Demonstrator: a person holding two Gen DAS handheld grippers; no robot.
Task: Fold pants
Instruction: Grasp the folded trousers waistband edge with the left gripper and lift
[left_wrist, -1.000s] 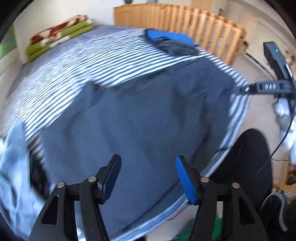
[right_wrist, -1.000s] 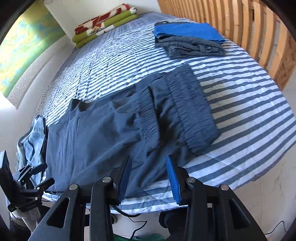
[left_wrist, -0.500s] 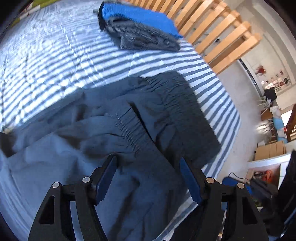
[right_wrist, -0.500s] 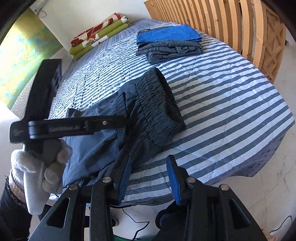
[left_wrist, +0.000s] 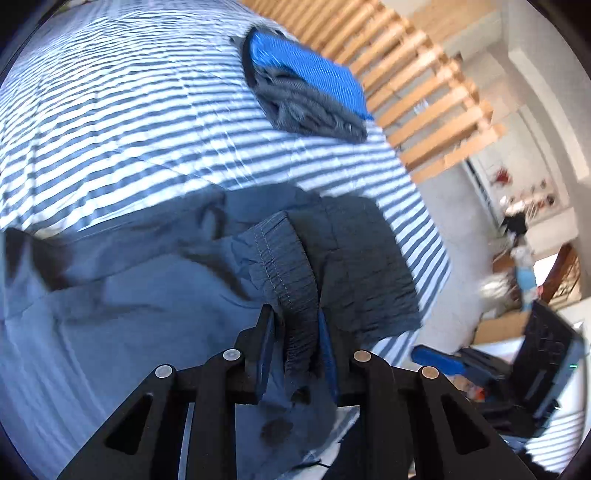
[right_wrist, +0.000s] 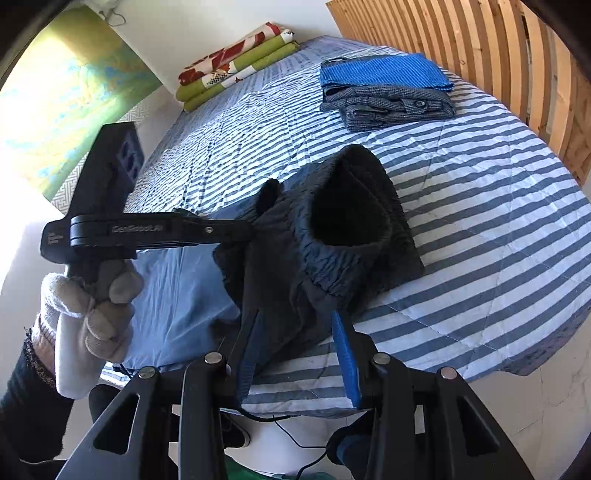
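Striped bed (right_wrist: 498, 192): pants (left_wrist: 295, 280) within left gripper (left_wrist: 295, 332).

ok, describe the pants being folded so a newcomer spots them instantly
On the striped bed, find the near edge. The pants lie there: dark blue, elastic waistband lifted open, unlike the folded stack by the slatted headboard.
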